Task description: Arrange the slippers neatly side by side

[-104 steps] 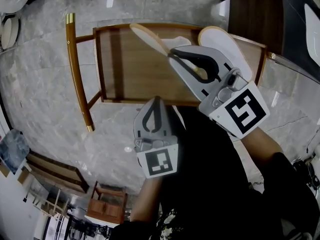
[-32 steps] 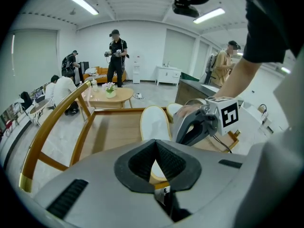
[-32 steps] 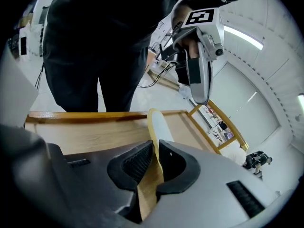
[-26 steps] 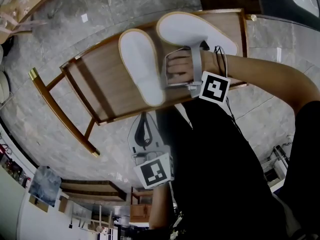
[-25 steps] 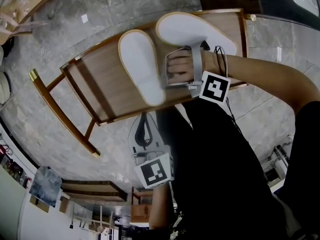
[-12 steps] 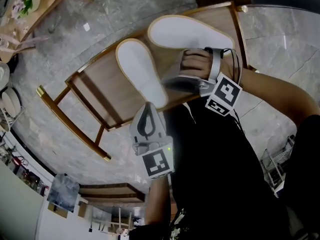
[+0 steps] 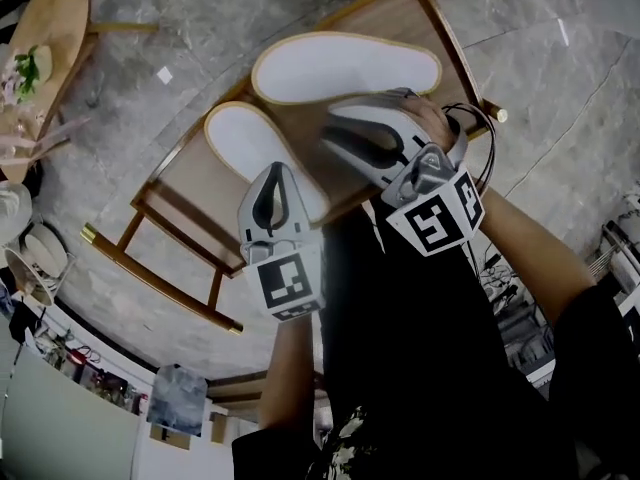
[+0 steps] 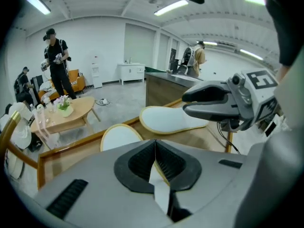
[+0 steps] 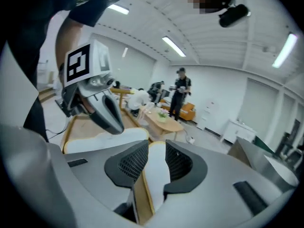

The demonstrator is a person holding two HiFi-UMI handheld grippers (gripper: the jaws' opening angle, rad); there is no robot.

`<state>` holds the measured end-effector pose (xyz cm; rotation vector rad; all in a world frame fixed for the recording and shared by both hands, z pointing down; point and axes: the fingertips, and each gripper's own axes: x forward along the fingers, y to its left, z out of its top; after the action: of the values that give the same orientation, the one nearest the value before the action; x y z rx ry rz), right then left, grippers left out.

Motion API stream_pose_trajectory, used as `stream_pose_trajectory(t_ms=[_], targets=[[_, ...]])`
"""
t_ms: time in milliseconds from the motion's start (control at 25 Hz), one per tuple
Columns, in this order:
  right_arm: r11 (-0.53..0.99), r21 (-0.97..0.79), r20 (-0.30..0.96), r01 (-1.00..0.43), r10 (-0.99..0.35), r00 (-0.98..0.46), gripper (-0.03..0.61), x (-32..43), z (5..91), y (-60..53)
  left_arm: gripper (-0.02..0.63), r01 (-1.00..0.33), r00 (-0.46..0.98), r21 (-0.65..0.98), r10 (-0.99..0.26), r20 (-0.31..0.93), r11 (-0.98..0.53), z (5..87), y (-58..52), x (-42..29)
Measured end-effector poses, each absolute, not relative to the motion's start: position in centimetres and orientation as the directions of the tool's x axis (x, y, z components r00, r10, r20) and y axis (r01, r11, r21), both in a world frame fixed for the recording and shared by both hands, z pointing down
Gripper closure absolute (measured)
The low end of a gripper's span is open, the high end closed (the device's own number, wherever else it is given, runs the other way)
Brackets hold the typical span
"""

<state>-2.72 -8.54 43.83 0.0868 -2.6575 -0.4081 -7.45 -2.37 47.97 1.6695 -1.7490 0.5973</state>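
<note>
Two white slippers with tan rims lie on a low wooden table [image 7: 185, 178], and they are not yet parallel. The upper slipper [image 7: 345, 68] runs almost level across the top centre of the head view. The lower-left slipper [image 7: 240, 143] slants down toward the middle. Their ends sit close together at the left and splay apart to the right.

Your left gripper [image 7: 272, 173] hangs over the lower end of the slanted slipper. Its jaws are pressed together with nothing pinched, and white slipper shows only through the slot behind them. Your right gripper [image 7: 328, 136] sits in the wedge between the two slippers and points left. Its jaws have just been opening and now stand apart, gripping nothing; a slipper shows beyond the gap.

To finish well, you probably need to swing the slanted slipper's lower end up toward the other until the long edges run alongside each other. Push low against the rim, since a soft slipper may buckle if pressed from above. Steady the upper slipper if it starts to slide, and keep both clear of the table's edge.

Around the table is grey marbled floor [image 7: 200, 28]. At the upper left of the head view stands an oval wooden coffee table [image 7: 45, 28] with flowers on it. The left gripper view shows a bright white room with strip lights [image 8: 171, 6], a white cabinet [image 8: 130, 72] and people [image 8: 57, 65] standing well away.
</note>
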Motion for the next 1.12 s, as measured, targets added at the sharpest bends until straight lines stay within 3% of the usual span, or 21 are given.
stream_pose_trajectory(t_ms=[120,280,560,760,960,1080,1120], targets=[[0.944,0.280,0.440,-0.176,-0.289,-0.850,0.478,-0.5,44.2,-11.3,0.611,-0.993,0.071,0.120,-0.709,0.702,0.020,47.9,-4.4,-6.4],[0.920,0.269,0.483,-0.286,-0.386,-0.786,0.458,2.3,44.5,-13.5,0.611,-0.989,0.132,0.141,-0.710,0.692,-0.046,48.3,-6.2,-5.3],[0.939,0.315,0.556,-0.138,-0.301,-0.775,0.440,2.1,46.3,-13.8,0.611,-0.985,0.170,0.122,-0.716,0.677,-0.118,48.4,-7.6,-4.3],[0.961,0.265,0.582,-0.078,-0.224,-0.782,0.439,-0.3,47.9,-14.4,0.611,-0.986,0.161,0.139,-0.724,0.671,-0.090,47.8,-6.5,-5.3],[0.963,0.252,0.603,-0.099,-0.236,-0.762,0.440,-1.8,49.6,-15.2,0.611,-0.989,0.120,0.147,-0.716,0.687,-0.025,47.4,-3.9,-7.0],[0.961,0.248,0.615,-0.125,-0.255,-0.746,0.554,-1.9,49.7,-15.3,0.611,-0.988,0.108,0.154,-0.711,0.695,0.001,47.7,-2.8,-7.5],[0.964,0.231,0.615,-0.130,-0.249,-0.748,0.560,-1.9,49.5,-15.0,0.611,-0.988,0.106,0.155,-0.708,0.698,0.005,47.7,-2.5,-7.5]])
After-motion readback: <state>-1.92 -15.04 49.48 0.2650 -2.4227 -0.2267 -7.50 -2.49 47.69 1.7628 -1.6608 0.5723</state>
